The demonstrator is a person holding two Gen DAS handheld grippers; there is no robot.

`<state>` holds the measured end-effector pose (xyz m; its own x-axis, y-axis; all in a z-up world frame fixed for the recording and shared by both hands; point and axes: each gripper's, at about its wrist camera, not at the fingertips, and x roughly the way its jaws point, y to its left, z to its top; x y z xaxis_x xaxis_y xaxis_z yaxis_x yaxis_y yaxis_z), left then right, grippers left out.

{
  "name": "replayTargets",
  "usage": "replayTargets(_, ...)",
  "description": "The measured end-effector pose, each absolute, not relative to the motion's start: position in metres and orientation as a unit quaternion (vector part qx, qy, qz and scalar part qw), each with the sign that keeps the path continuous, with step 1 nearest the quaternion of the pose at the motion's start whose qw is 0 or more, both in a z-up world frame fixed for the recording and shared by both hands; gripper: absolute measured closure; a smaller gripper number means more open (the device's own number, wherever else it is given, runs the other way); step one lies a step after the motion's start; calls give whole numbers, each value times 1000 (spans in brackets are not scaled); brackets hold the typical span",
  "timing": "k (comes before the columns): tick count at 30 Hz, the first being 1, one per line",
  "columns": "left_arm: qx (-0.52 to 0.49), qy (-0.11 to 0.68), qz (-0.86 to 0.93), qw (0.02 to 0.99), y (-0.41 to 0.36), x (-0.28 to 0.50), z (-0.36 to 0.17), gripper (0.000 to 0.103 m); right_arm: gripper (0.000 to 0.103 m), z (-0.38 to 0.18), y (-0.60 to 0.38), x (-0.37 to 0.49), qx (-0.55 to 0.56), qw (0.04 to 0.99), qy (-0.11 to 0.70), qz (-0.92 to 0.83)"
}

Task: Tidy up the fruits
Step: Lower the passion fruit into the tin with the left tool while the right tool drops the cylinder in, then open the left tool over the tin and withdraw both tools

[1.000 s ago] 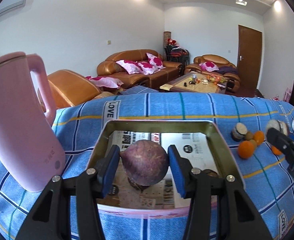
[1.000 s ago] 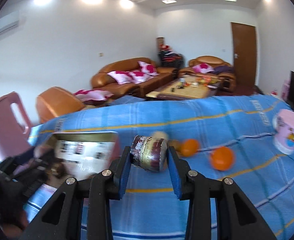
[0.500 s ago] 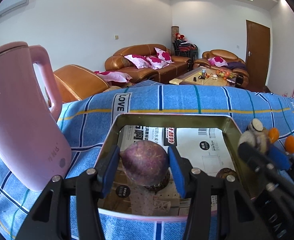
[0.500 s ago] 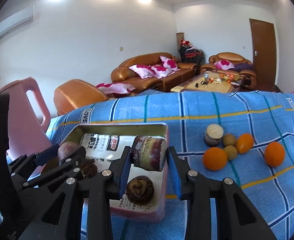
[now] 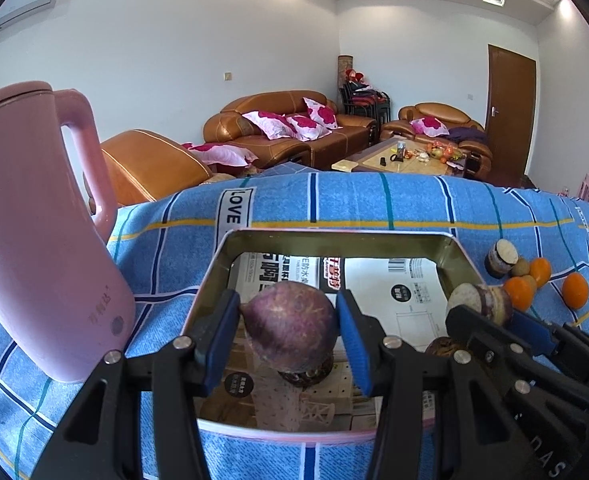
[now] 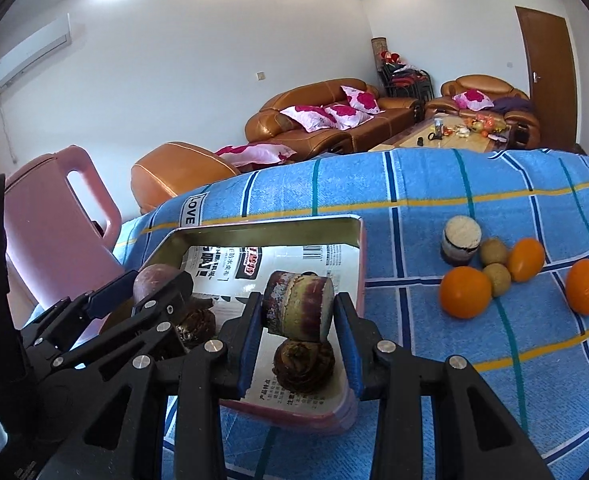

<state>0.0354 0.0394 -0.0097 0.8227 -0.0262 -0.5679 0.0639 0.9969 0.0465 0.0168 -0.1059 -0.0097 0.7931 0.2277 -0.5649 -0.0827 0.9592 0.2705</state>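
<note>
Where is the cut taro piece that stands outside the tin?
In the right wrist view the cut taro piece stands right of the tin on the blue cloth, touching the brown fruits beside the oranges.

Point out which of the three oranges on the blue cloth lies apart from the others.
The rightmost round orange: it sits alone on the blue checked cloth, while the other two oranges huddle against the small brown fruits.

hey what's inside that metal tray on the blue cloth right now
The tray is lined with printed paper, and two dark brown knobbly pieces lie on it. Both grippers hold purple pieces above it and cover part of the floor.
</note>
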Motion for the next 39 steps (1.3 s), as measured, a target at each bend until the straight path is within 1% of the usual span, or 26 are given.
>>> replayTargets(7,32,296,-24,954,42,35,-9,52,63,-10,-112,15,149,934,308,101)
replayTargets(14,32,288,-36,957,38,31,-8,52,61,9,-130,-5,162,957,237,45)
replayTargets(15,33,285,-39,957,37,30,-7,52,58,10,-132,-7,163,958,233,35)
replayTargets(16,36,281,-44,958,35,29,-6,52,52,11,-134,-8,165,959,228,23)
replayTargets(18,40,278,-50,958,30,27,-5,52,46,11,-139,-9,172,959,224,12)
replayTargets(26,34,293,-53,954,30,32,-9,51,46,11,-142,-10,165,960,227,-2)
replayTargets(32,37,282,-50,957,29,30,-7,50,46,10,-142,-12,157,962,223,-13)
replayTargets(33,40,279,-49,958,29,29,-7,48,46,10,-142,-12,157,962,224,-13)
replayTargets(34,44,276,-47,959,27,28,-6,42,46,10,-142,-12,157,962,224,-14)
replayTargets(35,47,274,-45,959,27,27,-6,38,46,10,-142,-12,157,962,224,-15)
replayTargets(36,49,272,-43,960,26,26,-6,31,46,10,-143,-12,157,962,223,-17)
replayTargets(37,49,269,-42,961,26,25,-6,27,46,10,-144,-13,157,962,221,-20)
replayTargets(38,49,265,-43,962,26,24,-5,25,46,11,-144,-13,155,963,219,-24)
replayTargets(39,48,262,-43,963,26,23,-4,20,46,11,-144,-14,154,964,216,-28)
